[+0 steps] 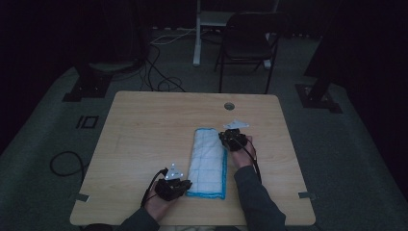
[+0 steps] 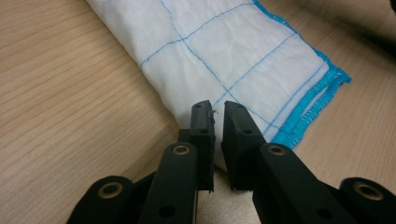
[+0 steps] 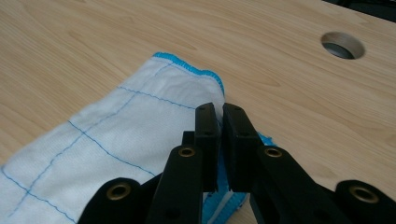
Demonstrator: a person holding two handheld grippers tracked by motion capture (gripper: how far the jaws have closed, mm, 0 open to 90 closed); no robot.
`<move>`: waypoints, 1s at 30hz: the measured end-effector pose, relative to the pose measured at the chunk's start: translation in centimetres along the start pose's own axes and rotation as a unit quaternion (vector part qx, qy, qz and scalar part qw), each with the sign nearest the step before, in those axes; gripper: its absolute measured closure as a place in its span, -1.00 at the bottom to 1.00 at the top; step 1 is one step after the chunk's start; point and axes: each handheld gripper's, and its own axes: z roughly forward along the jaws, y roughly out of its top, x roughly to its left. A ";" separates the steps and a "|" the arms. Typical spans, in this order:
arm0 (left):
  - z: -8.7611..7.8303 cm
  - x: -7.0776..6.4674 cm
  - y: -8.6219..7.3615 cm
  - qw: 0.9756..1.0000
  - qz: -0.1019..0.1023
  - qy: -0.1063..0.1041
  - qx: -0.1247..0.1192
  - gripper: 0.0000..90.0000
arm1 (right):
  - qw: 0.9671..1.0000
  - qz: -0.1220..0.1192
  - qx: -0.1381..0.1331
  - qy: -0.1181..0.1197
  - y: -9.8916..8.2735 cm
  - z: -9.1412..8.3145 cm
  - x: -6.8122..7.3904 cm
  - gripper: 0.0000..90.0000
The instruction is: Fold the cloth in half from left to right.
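A folded white cloth [image 1: 208, 162] with blue grid lines and a blue hem lies lengthwise on the wooden table [image 1: 144, 130], right of the table's middle and nearer the person's side; its near short end stops just short of the near table edge, its far end reaches about the table's middle; bare wood lies open to the left of it and beyond it, up to a round cable hole [image 1: 229, 106] near the far edge; a narrower strip of wood runs along its right.

The left gripper [image 1: 174, 186] sits at the cloth's near left corner; in the left gripper view its jaws stand a narrow gap apart above the folded left edge, with a thread of cloth at one tip and no cloth pinched between them.

The right gripper [image 1: 234, 139] is at the cloth's far right corner; in the right gripper view its jaws are almost together, with the blue hem [image 3: 196, 68] of that corner rising right at the tips; whether the cloth is clamped between them I cannot tell.
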 end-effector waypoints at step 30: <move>0.2 0.1 -0.2 1.000 -0.005 -0.009 -0.001 0.76 | 0.999 0.042 0.030 0.011 -2.0 2.8 -1.7 0.37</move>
